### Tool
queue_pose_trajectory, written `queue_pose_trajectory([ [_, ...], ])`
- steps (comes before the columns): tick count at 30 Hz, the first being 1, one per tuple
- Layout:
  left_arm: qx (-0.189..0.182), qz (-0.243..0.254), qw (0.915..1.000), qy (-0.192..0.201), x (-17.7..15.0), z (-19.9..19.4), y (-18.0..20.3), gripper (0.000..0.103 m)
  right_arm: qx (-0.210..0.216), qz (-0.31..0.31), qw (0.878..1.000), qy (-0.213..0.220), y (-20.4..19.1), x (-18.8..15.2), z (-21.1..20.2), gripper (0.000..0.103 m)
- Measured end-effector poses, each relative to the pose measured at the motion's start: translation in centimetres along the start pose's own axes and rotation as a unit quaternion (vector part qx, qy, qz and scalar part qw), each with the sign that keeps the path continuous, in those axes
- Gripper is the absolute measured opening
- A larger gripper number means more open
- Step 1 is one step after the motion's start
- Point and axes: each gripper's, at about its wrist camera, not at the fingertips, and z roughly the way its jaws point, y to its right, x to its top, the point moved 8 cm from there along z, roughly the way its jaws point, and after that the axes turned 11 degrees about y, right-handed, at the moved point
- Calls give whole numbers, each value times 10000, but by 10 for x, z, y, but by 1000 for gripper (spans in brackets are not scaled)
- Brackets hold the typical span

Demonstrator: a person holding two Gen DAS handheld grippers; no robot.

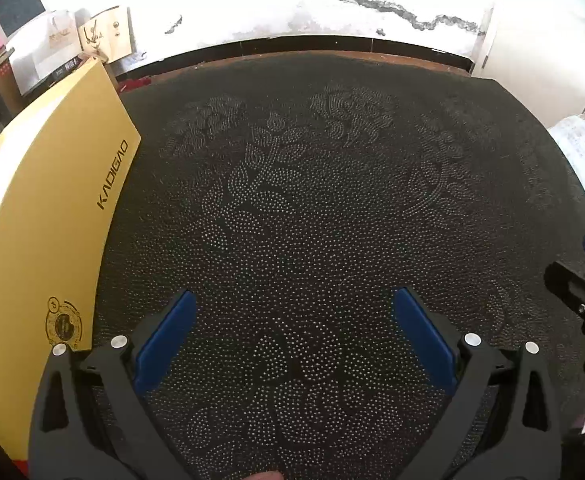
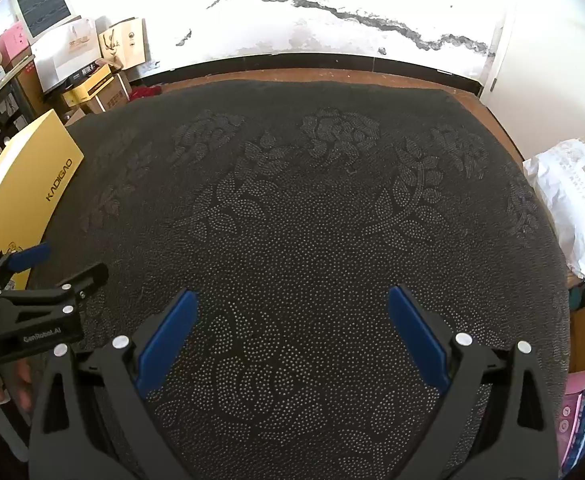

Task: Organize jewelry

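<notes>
Left gripper (image 1: 292,304): hovering low over the worktop, blue-padded jaws spread wide, gripping nothing; also showing at the left edge of the right wrist view (image 2: 58,266), carrying white lettering reading roughly "GenRobot.AI".
Right gripper (image 2: 292,300): hovering over the cloth, blue-padded jaws spread wide, holding nothing; poking into the right edge of the left wrist view (image 1: 580,264).
Flat mustard-yellow rectangular box (image 1: 52,216): lying at the left edge of the worktop, just beside the left gripper, bearing dark lettering "KADIGAO" along its long side and a round black-and-gold seal near its close corner; lid shut, no jewelry showing.
Worktop (image 2: 312,208): wearing a dark cloth dotted with pale studs forming flower and scallop patterns.
Background left: cardboard boxes and paper bags (image 2: 88,64) stacking up under an old white monitor (image 2: 42,4); print too small for reading.
Background right: white printed plastic bag (image 2: 572,192) resting beside the worktop, characters blurring.
Wall (image 2: 332,20): white, peeling along a dark crack.
</notes>
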Motion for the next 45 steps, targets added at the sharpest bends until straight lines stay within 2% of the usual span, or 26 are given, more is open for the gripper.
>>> queue_pose_trajectory([
  [4, -84, -145, 9999, -7, 3, -6, 1, 97, 8, -27, 10000, 56, -1, 2, -5, 93],
  [15, -35, -130, 9998, 137, 7, -14, -2, 97, 46, -67, 10000, 51, -6, 2, -5, 93],
  [45, 20, -100, 9999, 127, 9, -14, -4, 97, 66, -85, 9999, 28, -7, 2, -4, 93],
])
